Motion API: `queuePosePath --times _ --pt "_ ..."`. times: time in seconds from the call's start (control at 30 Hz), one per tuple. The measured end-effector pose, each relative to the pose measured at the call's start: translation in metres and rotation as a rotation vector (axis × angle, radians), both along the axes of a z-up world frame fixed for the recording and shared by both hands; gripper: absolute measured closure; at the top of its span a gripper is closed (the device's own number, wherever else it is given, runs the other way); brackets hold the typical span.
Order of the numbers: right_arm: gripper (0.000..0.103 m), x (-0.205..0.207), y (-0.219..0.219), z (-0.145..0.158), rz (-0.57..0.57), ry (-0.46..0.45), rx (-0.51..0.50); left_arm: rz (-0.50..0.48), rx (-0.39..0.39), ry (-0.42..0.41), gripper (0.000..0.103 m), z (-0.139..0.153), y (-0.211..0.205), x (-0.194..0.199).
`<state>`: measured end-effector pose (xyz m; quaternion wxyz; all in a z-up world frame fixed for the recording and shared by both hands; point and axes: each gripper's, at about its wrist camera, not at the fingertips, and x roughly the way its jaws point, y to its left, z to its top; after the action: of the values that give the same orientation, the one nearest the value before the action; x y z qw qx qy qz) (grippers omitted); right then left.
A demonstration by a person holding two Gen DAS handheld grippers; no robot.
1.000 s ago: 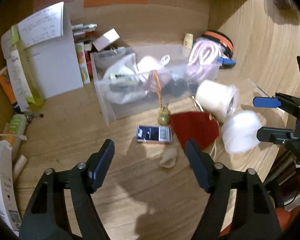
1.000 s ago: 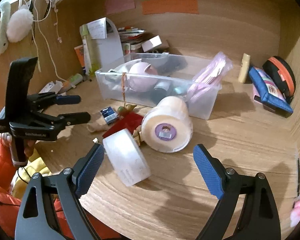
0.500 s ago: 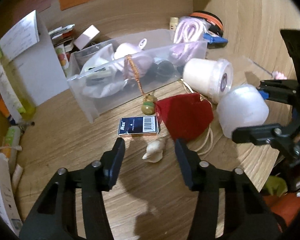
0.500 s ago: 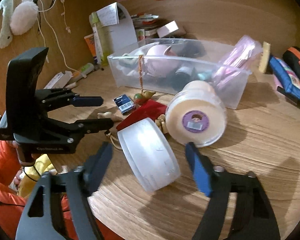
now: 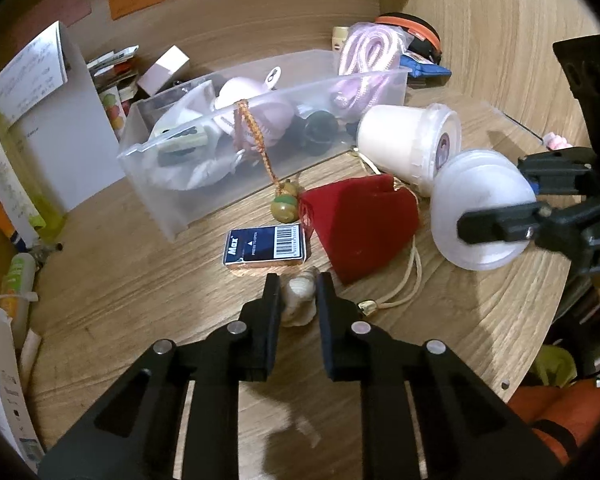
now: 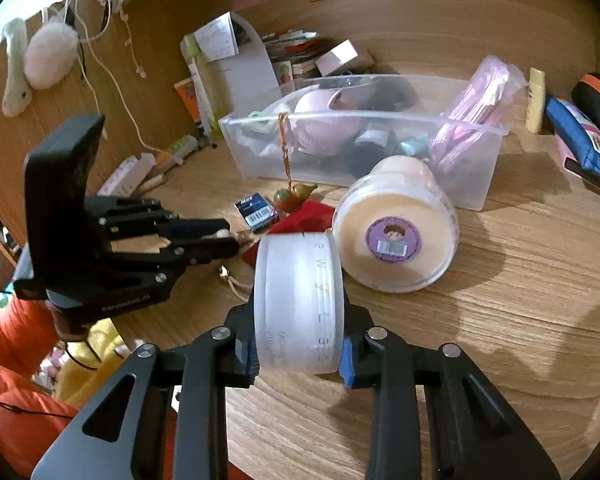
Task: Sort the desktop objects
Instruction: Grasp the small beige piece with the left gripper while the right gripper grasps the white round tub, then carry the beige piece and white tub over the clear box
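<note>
Your left claw (image 5: 298, 286) pinches the little shell (image 5: 299, 298), your right claw (image 6: 300, 354) squeezes the white tub (image 6: 299, 300), and lower-middle things wait outside the clear box (image 5: 188, 204).

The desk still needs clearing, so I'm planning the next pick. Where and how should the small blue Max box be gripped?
Grip the blue Max box across its two long edges, coming down from above. It lies flat on the wooden desk, label up, so only its thin sides offer parallel faces. Approach from the left side, since the red pouch sits close on its right and the clear bin just behind it.
</note>
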<state>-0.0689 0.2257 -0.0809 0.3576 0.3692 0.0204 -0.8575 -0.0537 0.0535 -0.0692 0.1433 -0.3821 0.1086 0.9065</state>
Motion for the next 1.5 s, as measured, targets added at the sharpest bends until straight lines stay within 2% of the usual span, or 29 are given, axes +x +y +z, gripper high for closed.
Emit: queuePosePath --times 0.1,0.43,0.67,1.1,1.5 --pt "0.076 0.001 0.003 0.008 -0.013 0.018 -0.014 0.010 0.022 0.005 0.086 0.002 -0.003 0.002" --pt "0.076 0.001 0.006 0.035 -0.020 0.062 -0.034 0.061 0.089 0.100 0.086 0.031 -0.017 0.012" --pt "0.076 -0.007 0.009 0.063 -0.038 0.116 -0.059 0.072 0.143 0.145 0.086 0.051 -0.025 0.000" --pt "0.076 -0.057 0.006 0.095 -0.050 0.162 -0.090 0.088 0.187 0.188 0.086 0.077 -0.043 -0.037" --pt "0.076 -0.110 0.000 0.094 -0.076 0.134 -0.105 0.076 0.213 0.179 0.086 0.081 -0.047 -0.082"
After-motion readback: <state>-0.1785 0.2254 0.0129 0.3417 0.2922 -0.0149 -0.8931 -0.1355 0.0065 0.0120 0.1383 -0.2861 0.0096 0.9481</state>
